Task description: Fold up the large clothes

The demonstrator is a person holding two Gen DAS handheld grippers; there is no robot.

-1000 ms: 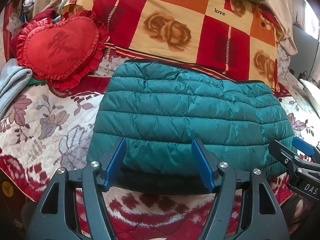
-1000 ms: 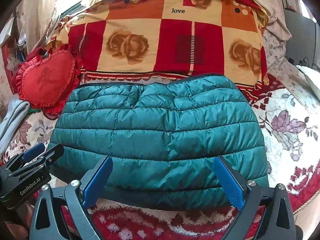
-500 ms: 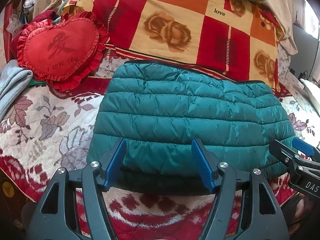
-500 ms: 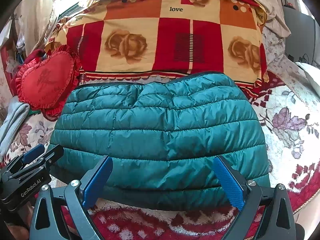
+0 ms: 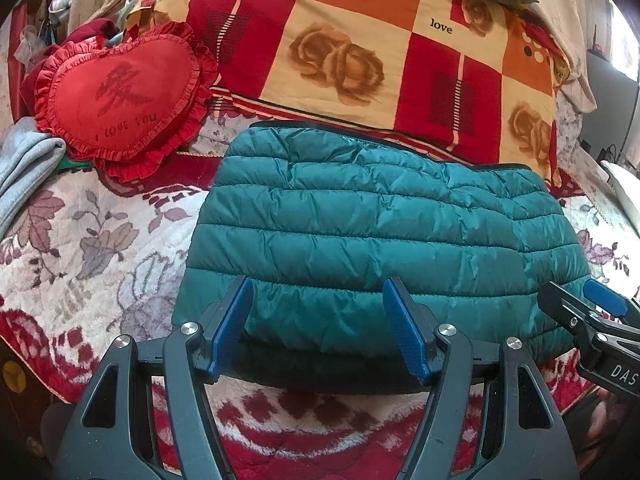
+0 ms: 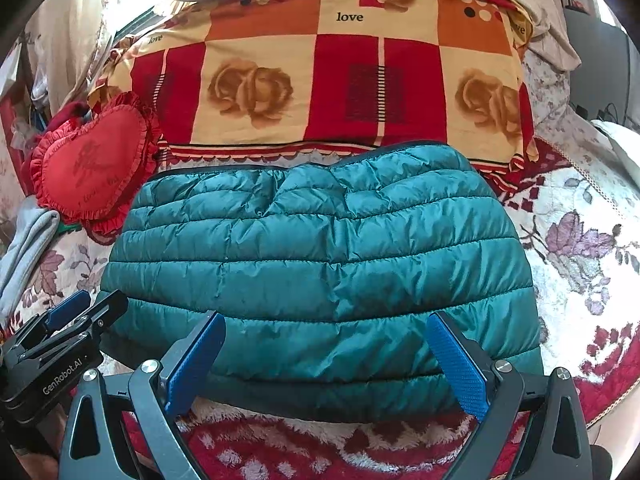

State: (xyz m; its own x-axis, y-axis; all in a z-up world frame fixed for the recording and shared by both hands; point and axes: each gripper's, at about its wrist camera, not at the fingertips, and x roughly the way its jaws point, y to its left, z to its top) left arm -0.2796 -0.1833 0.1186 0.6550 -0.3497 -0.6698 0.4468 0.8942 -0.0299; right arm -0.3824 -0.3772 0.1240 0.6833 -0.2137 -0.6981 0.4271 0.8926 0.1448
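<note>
A teal quilted puffer jacket (image 5: 376, 232) lies folded into a compact rectangle on the bed; it also shows in the right wrist view (image 6: 320, 264). My left gripper (image 5: 320, 320) is open and empty, hovering over the jacket's near left edge. My right gripper (image 6: 326, 360) is open and empty over the jacket's near edge, its fingers spread wide. Each gripper shows in the other's view: the right one (image 5: 592, 320) at the jacket's right corner, the left one (image 6: 64, 332) at its left corner.
A red heart-shaped cushion (image 5: 116, 96) lies at the back left, with grey clothing (image 5: 24, 160) beside it. A red and cream rose-patterned quilt (image 5: 380, 52) is piled behind the jacket. The floral bedspread (image 5: 80, 240) runs to the near edge.
Both grippers have stayed open near the jacket's front edge. The views shift only slightly; the jacket has not moved.
</note>
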